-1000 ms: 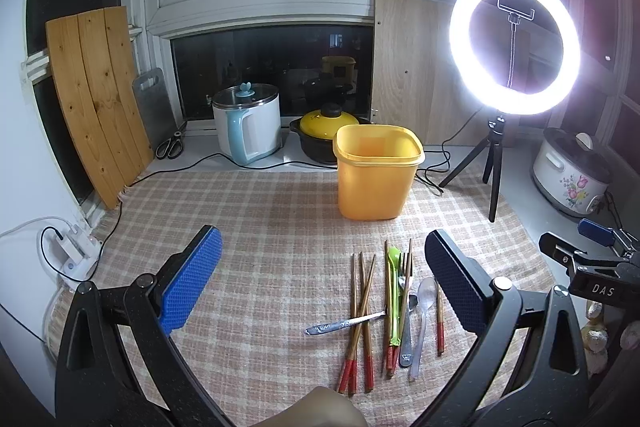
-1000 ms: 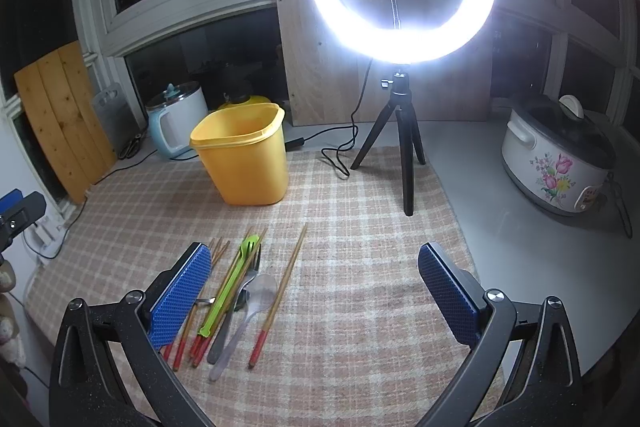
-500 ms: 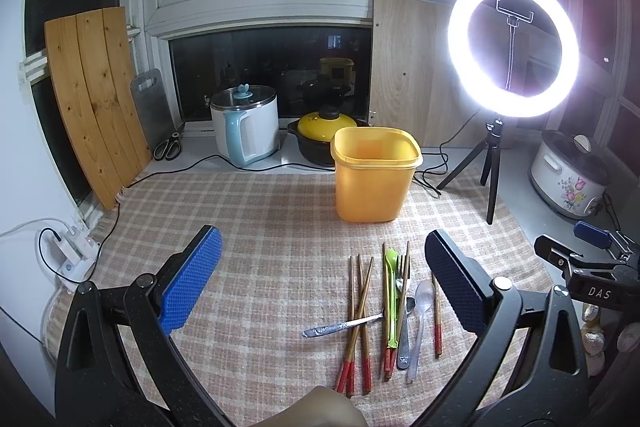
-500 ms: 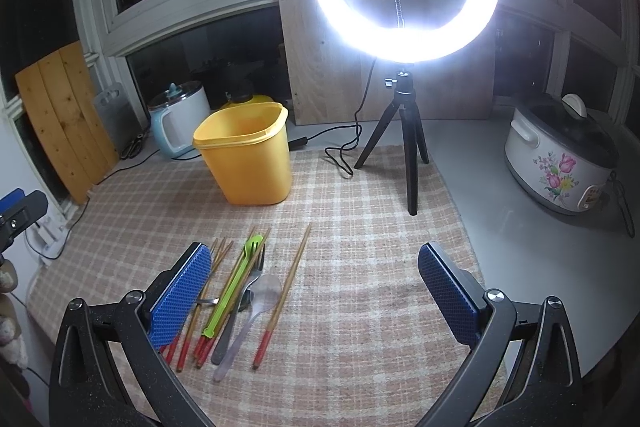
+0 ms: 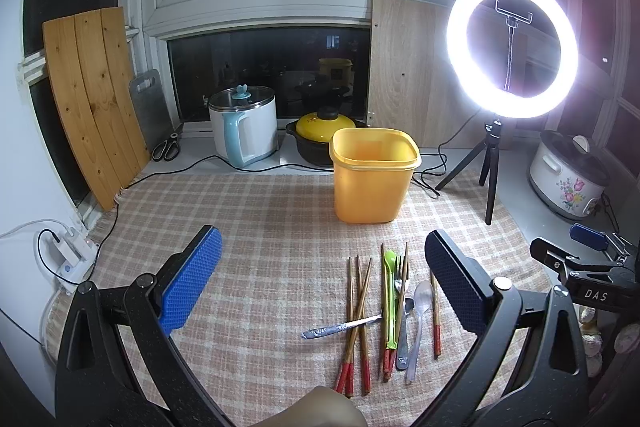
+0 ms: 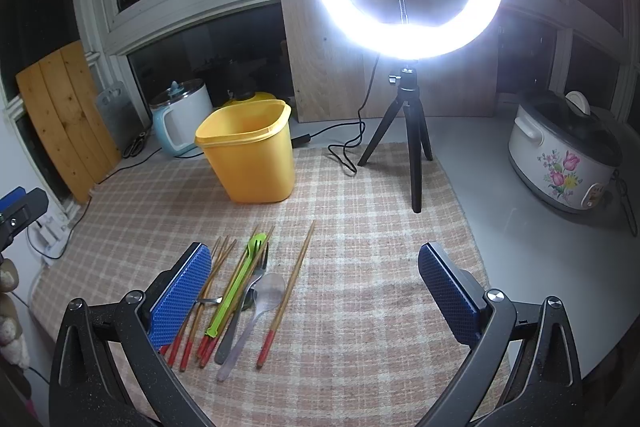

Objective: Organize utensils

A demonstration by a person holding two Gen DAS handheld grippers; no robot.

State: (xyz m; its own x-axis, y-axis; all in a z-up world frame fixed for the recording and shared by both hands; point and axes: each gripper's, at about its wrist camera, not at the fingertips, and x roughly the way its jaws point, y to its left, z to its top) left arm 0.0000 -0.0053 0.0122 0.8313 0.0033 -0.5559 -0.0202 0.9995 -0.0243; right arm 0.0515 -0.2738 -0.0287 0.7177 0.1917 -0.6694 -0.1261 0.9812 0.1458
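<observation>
Several red-tipped wooden chopsticks (image 5: 357,315) (image 6: 286,291), a green plastic fork (image 5: 389,301) (image 6: 236,283), a metal fork (image 5: 403,323), a clear plastic spoon (image 5: 420,319) (image 6: 256,311) and a metal utensil lying crosswise (image 5: 342,327) rest on the checked cloth (image 5: 260,227). An empty yellow tub (image 5: 372,179) (image 6: 252,151) stands behind them. My left gripper (image 5: 320,283) is open above the cloth, the utensils near its right finger. My right gripper (image 6: 316,291) is open, the utensils by its left finger. Both are empty.
A lit ring light on a black tripod (image 5: 492,163) (image 6: 408,131) stands right of the tub. A white-blue kettle (image 5: 244,127), a yellow-lidded black pot (image 5: 320,139), scissors (image 5: 166,147), leaning wooden boards (image 5: 92,99) and cables line the back. A flowered cooker (image 6: 564,155) sits right.
Both grippers have drifted slightly back, so the utensils and tub sit a little farther off in view. Both stay open; nothing was grasped.
</observation>
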